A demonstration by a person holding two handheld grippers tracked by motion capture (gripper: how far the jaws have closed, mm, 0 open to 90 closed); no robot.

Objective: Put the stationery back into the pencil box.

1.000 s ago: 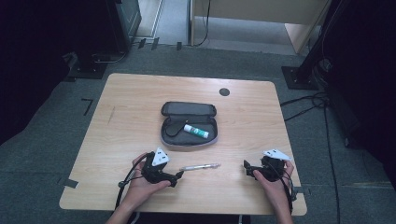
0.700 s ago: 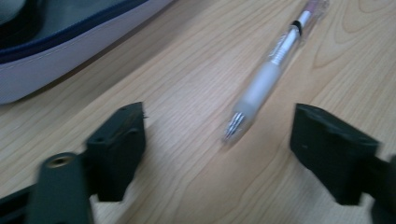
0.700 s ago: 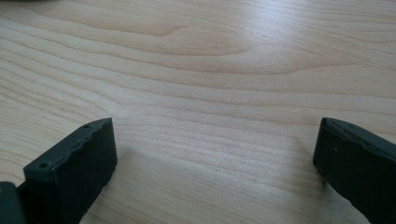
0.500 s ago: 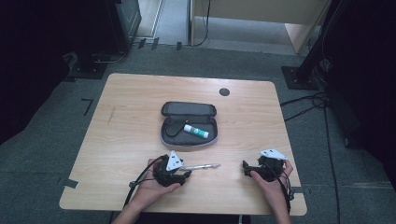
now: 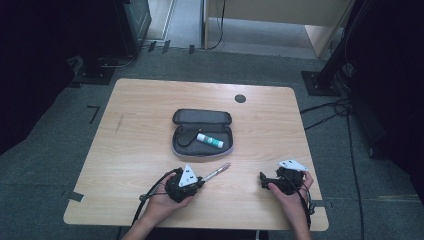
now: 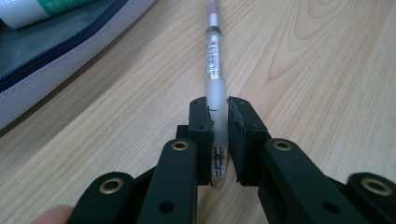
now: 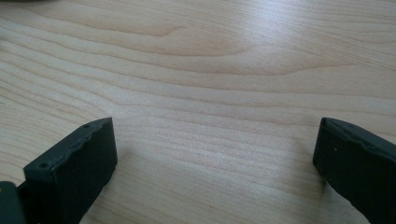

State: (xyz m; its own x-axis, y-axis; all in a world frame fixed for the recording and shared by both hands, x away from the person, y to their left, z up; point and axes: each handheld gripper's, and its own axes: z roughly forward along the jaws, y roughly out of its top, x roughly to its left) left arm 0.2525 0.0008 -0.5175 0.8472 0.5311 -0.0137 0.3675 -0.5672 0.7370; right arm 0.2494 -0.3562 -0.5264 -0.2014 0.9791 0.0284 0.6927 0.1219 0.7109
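Pale wood grain runs across the bench (image 5: 150, 125), and on it, near my edge, lies a pen (image 6: 215, 70) with a clear barrel. My left hand-held gripper (image 6: 219, 140) has just been closing on it: in the left gripper view the two black pads sit tight against the pen's grip end, one on each side, with the rest of the pen pointing away from me toward the pencil case (image 5: 202, 131). That grey case lies unzipped at the middle of the bench, with a white and green glue stick (image 5: 210, 140) inside it. My right hand-held gripper (image 5: 267, 181) rests well apart to the right, its jaws spread wide over bare wood with nothing between them.
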